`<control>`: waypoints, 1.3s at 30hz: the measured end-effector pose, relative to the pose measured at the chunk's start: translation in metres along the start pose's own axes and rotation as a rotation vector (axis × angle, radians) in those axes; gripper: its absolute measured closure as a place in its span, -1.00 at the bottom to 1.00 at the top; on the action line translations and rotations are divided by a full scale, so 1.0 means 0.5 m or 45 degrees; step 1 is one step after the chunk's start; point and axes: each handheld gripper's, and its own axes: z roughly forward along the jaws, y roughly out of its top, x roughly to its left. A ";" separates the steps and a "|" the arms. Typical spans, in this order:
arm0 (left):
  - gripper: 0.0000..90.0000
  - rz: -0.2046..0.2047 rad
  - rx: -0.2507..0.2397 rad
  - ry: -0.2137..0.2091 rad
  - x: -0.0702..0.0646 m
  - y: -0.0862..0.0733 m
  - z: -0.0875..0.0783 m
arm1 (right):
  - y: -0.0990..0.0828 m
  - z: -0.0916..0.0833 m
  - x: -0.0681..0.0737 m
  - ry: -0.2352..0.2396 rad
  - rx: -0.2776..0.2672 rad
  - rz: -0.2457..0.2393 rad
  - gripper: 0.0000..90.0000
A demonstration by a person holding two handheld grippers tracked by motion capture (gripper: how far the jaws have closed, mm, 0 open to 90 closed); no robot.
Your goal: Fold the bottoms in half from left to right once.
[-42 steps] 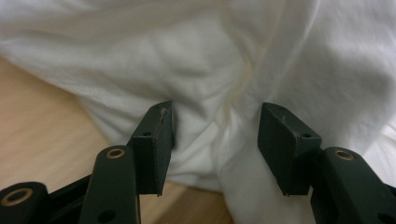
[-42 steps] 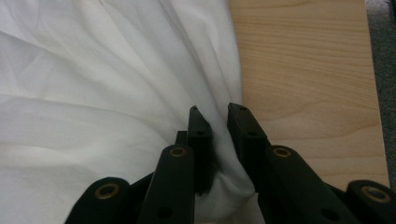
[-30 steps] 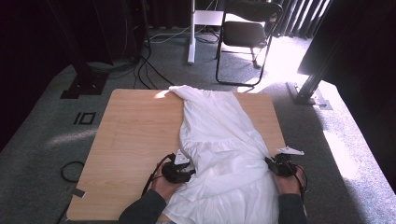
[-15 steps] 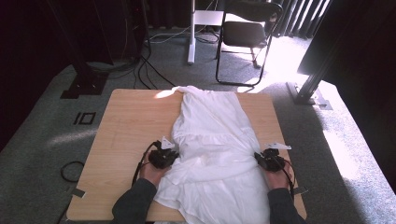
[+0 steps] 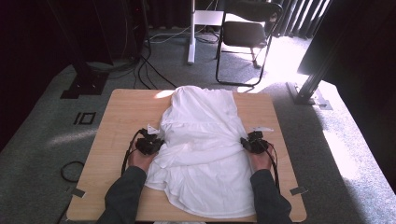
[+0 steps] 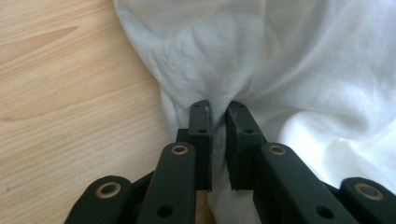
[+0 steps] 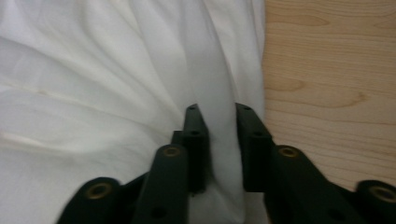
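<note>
Change since a second ago: both claws have moved up the tabletop, away from the person, and spread the white cotton garment wider. It was bunched and skewed to the right; now it lies roughly centred and straight on the light wooden tabletop, top end at the far edge, hem near the person. My read: this is a flatten-or-fold job and the spread is mostly done. A ridge of gathered cloth runs across the middle between the claws, so either a fold is being set there or there is slack left to pull out.

Left claw: at the garment's left edge, about mid-length. Jaws nearly pressed together, pinching a tuck of white cloth, with puckers radiating from the tips. Left hand sits low on the tabletop, dark sleeve coming in from the near edge, forearm angled slightly inward.

Right claw: mirrored at the right edge, level with the left one. Jaws a bit wider apart but closed on a thicker fold of cloth that passes between them; bare wood just beside it. Right hand also low, forearm nearly straight.
</note>
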 end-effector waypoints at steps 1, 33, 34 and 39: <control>0.73 -0.011 -0.004 -0.004 0.000 -0.003 -0.006 | 0.004 -0.001 0.003 -0.024 0.013 -0.005 0.45; 0.05 -0.073 -0.191 -0.109 -0.012 -0.188 -0.222 | 0.046 -0.006 0.309 0.394 -0.126 -0.360 -0.16; 0.02 -0.064 -0.195 -0.127 -0.017 -0.193 -0.222 | 0.049 0.006 0.325 0.374 -0.113 -0.362 -0.23; -0.11 -0.038 -0.207 -0.183 -0.030 -0.202 -0.221 | 0.043 0.028 0.335 0.338 -0.049 -0.395 -0.11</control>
